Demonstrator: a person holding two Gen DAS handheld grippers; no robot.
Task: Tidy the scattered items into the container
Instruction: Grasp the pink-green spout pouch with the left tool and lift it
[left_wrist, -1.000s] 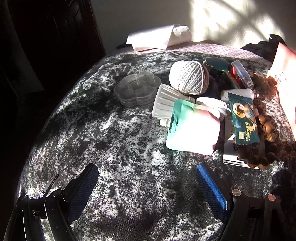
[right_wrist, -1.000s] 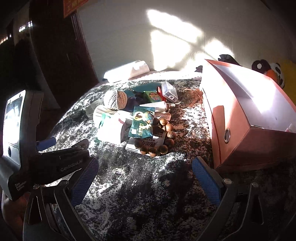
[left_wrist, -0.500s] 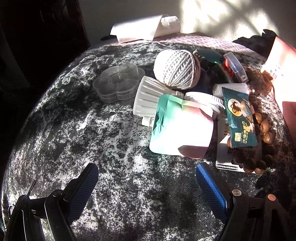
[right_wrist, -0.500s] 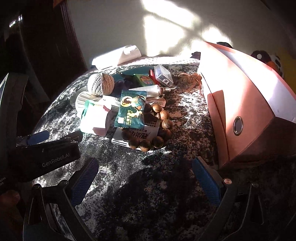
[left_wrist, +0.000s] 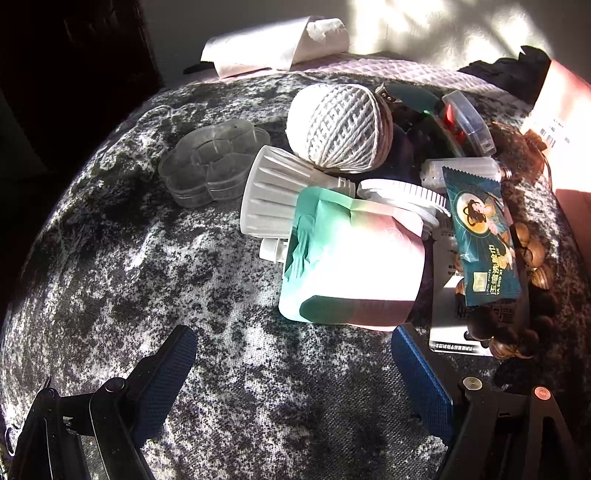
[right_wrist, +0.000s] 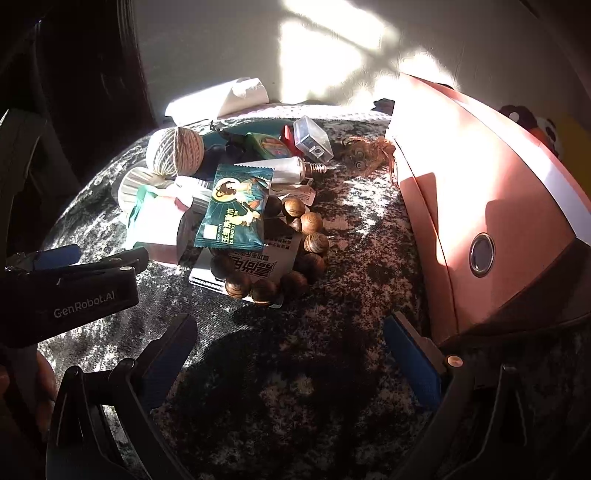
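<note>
On the speckled grey cloth lies a heap of small things. The ball of string sits at the far side, and the clear flower-shaped box lies to its left. The green and pink pouch lies nearest the left claw, with its cap end pointing left and away. The teal snack packet lies long-ways, running toward the camera in the right wrist view, on top of a white card. A ring of brown wooden beads curls around the card. The white tube points its screw end to the right, toward the pink container. The container is cut off at the right edge, so its inside cannot be seen. Things behind the string are dark and hard to make out. The left claw is wide with nothing in it, just in front of the pouch. The right claw is wide and holds nothing too; the beads lie ahead of it and the container is just beside its right finger.
</note>
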